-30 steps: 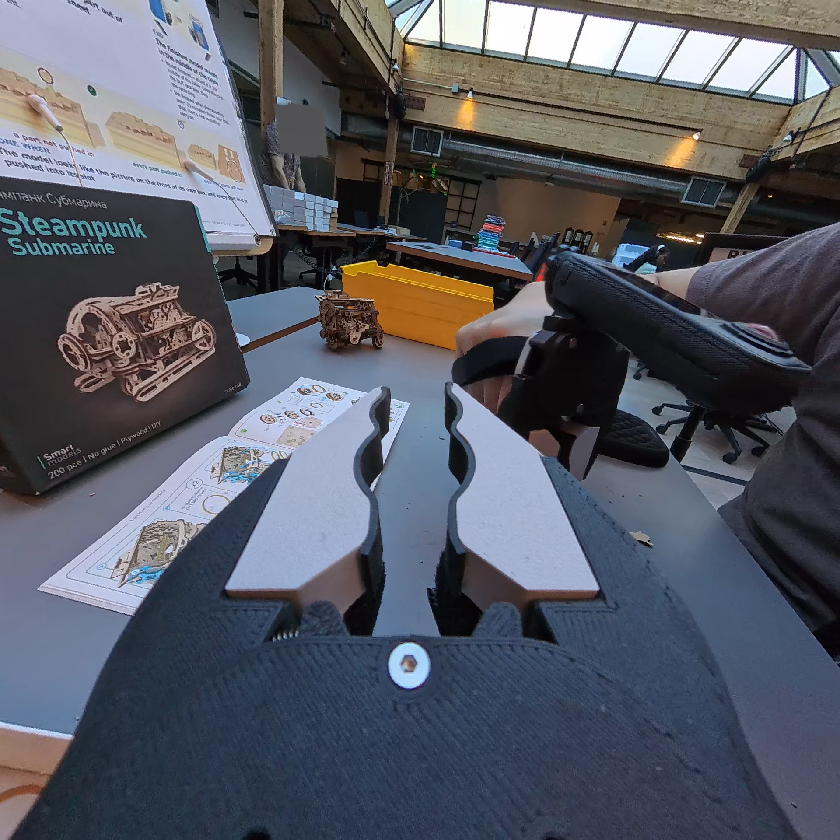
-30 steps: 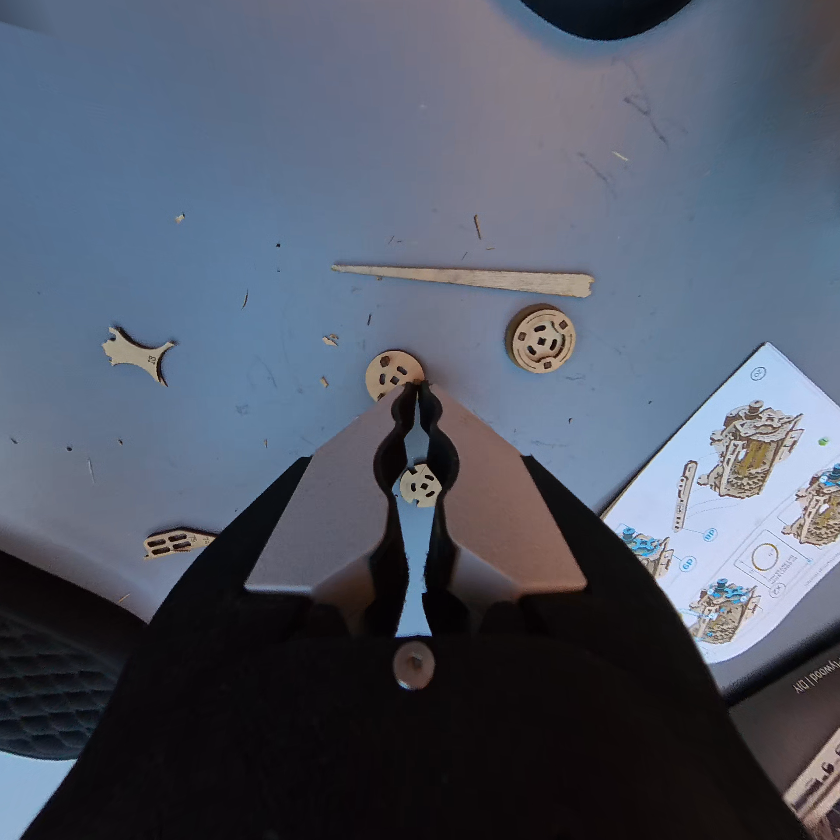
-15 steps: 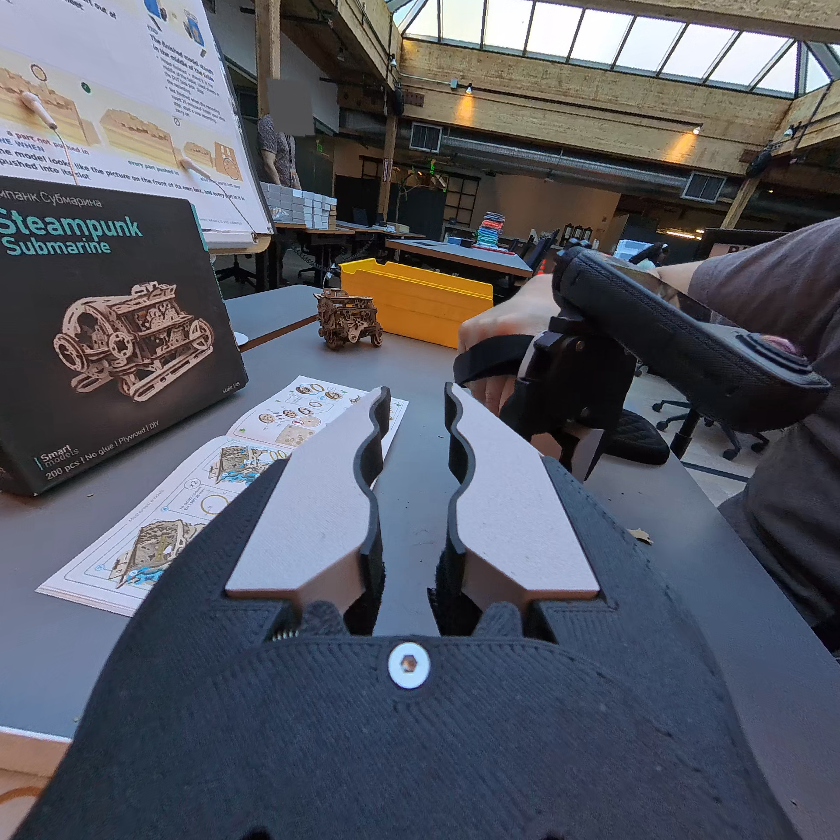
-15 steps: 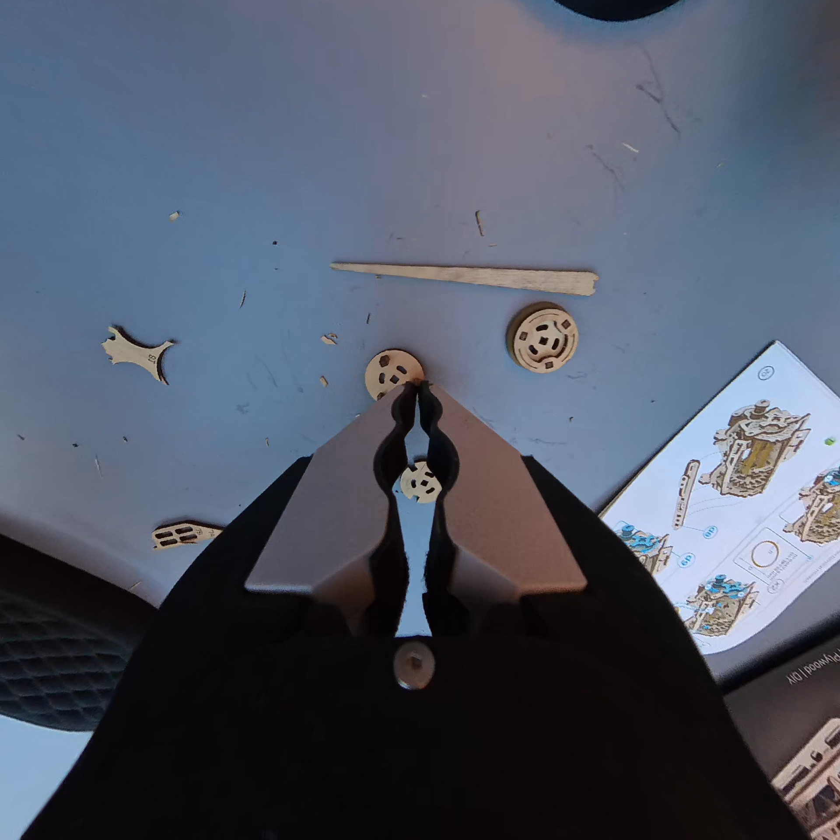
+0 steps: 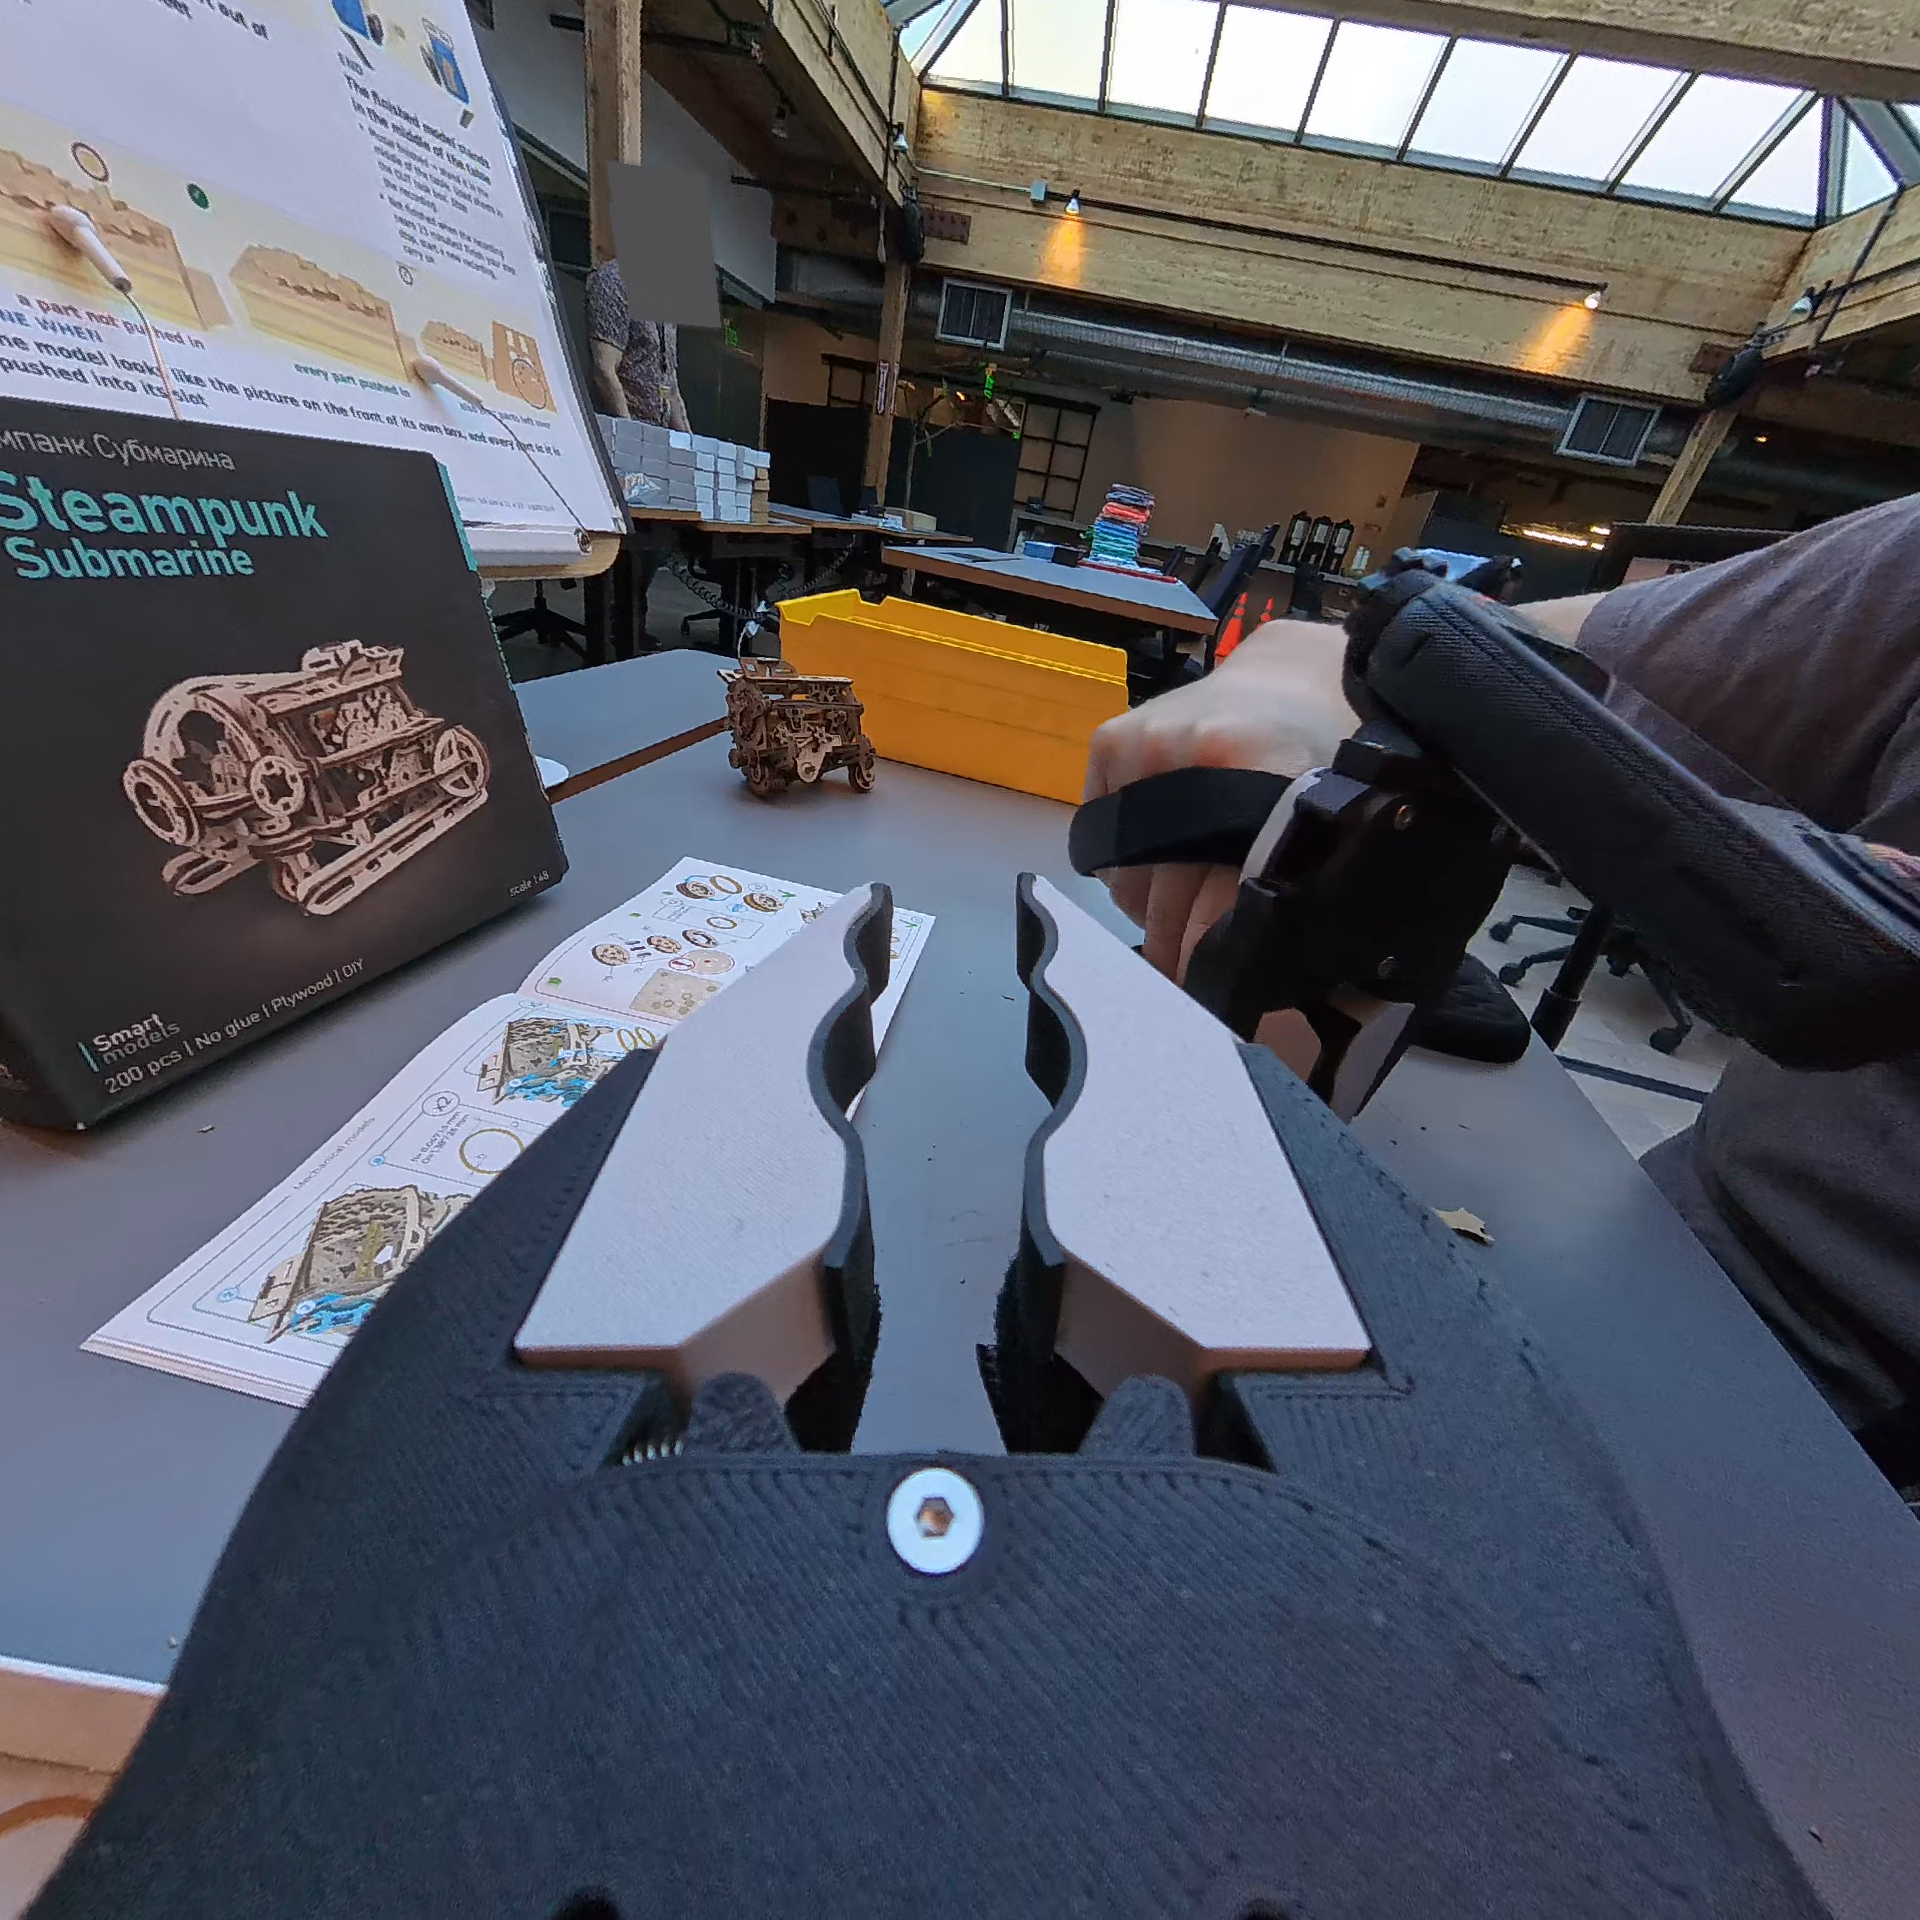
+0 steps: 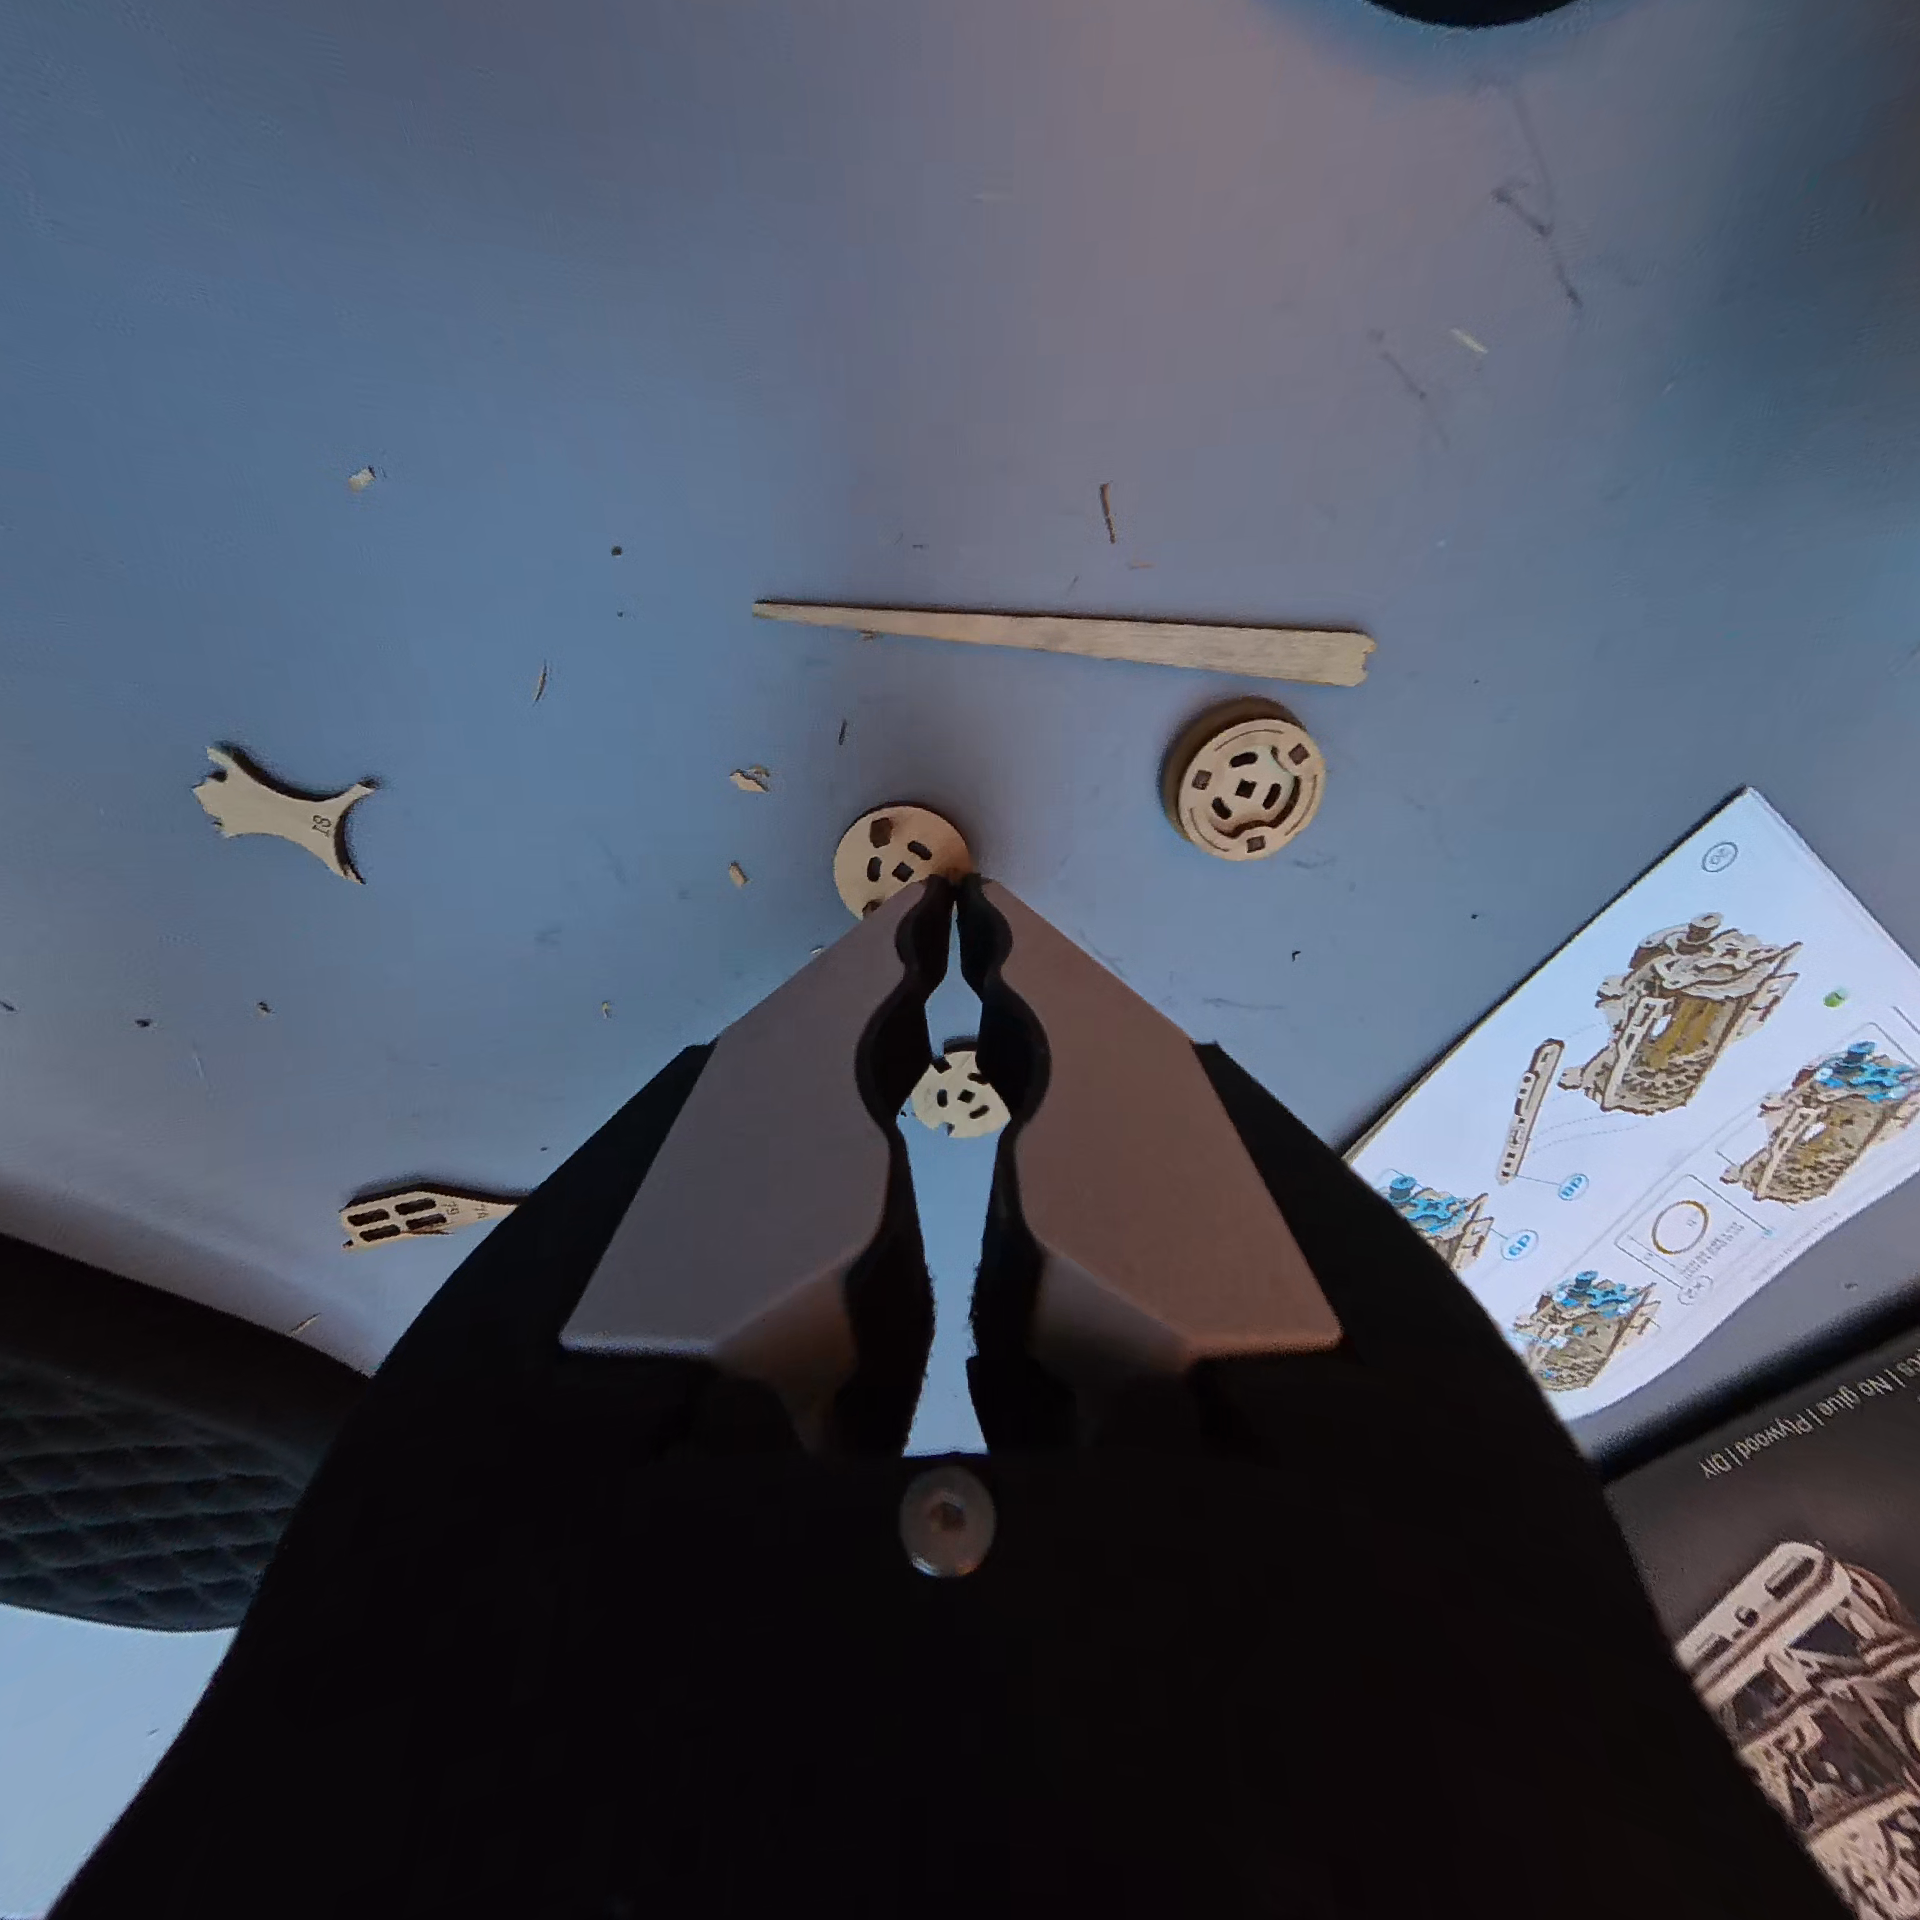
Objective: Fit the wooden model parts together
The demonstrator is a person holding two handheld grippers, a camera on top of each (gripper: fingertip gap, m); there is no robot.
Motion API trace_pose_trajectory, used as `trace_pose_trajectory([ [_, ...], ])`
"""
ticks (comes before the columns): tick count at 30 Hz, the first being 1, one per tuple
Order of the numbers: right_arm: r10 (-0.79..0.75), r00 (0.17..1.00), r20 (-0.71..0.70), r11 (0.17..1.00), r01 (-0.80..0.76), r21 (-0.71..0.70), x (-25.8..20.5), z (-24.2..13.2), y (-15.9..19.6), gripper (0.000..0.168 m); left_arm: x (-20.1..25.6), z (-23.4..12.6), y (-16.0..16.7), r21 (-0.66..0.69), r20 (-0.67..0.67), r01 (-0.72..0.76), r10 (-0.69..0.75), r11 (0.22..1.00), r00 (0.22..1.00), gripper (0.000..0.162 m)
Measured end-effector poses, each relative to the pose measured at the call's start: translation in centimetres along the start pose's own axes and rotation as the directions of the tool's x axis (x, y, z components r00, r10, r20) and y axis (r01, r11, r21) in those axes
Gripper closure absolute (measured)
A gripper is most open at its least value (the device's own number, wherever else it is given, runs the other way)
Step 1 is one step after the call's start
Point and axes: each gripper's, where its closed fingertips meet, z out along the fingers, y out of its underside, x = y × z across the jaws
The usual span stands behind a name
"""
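Wood shows at the very tip of the right claw: its two fingers are pressed together, and the tips meet right at the edge of a flat disc with small holes lying on the table. Whether they pinch its rim or only touch it I cannot tell. Behind the tips, seen through the gap between the fingers, lies a smaller notched disc, loose on the table. Right of the tips sits a thicker round wheel, and beyond it a long tapered stick. To the left lie a curved scrap and a slotted piece; an instruction booklet lies to the right.

The left claw hovers low over the table, fingers apart and empty, beside the same booklet, with a dark box and a finished small model farther off.

The likely trouble: the disc is thin and flat, so a grip on its bare edge may slip, flicking it away or pushing it along the table instead of lifting it.
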Motion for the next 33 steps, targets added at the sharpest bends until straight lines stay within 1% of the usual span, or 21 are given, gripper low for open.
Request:
trace_pose_trajectory([
  [4,-0.006,0.999,0.034,1.000,0.006,-0.011,0.0,0.0,0.0,0.167,0.0,0.0,0.0,-0.003,0.001,-0.003,0.003,1.000,1.000,0.140],
  [12,0.013,1.000,-0.013,0.999,-0.013,-0.045,0.0,0.0,-0.1,0.167,0.0,0.0,0.1,-0.005,-0.003,0.002,-0.002,1.000,1.000,0.140],
  [15,0.051,0.999,-0.017,0.999,-0.051,-0.005,0.1,0.0,-0.1,0.166,0.1,0.0,0.0,-0.004,-0.001,-0.001,0.001,1.000,1.000,0.140],
  [17,0.069,0.996,-0.063,0.997,-0.068,0.018,0.4,-0.1,0.0,0.166,0.1,-0.1,-0.1,0.000,0.003,-0.002,0.002,1.000,1.000,0.139],
  [18,0.086,0.990,-0.108,0.996,-0.083,0.034,0.8,-0.3,0.3,0.163,0.0,-0.2,-0.2,0.006,0.005,-0.001,0.001,1.000,1.000,0.139],
  [20,0.157,0.976,-0.150,0.983,-0.140,0.117,1.1,-1.1,0.6,0.159,0.0,-0.3,-0.3,0.013,0.007,0.003,-0.003,1.000,1.000,0.139],
  [22,0.282,0.947,-0.156,0.933,-0.232,0.276,1.1,-2.4,0.3,0.155,-0.1,-0.2,-0.3,0.012,0.006,0.004,-0.004,1.000,1.000,0.139],
  [24,0.418,0.899,-0.127,0.836,-0.327,0.440,0.9,-3.4,0.0,0.151,-0.1,-0.2,-0.2,0.008,0.006,0.003,-0.003,1.000,1.000,0.139],
  [26,0.538,0.835,-0.113,0.732,-0.397,0.554,1.1,-3.8,0.5,0.150,-0.1,-0.1,-0.1,0.003,0.005,0.003,-0.003,1.000,1.000,0.139],
  [29,0.626,0.777,-0.068,0.646,-0.468,0.603,0.6,-2.9,1.4,0.151,-0.1,-0.1,-0.1,0.001,0.005,0.006,-0.006,1.000,1.000,0.139],
  [31,0.644,0.765,0.025,0.598,-0.524,0.607,-0.1,-2.1,0.8,0.149,0.0,0.0,0.0,-0.002,0.004,0.004,-0.004,1.000,1.000,0.139],
  [33,0.666,0.745,0.051,0.582,-0.560,0.589,0.0,-1.3,0.6,0.142,0.0,0.0,0.1,-0.011,0.006,-0.002,0.002,1.000,1.000,0.139],
])
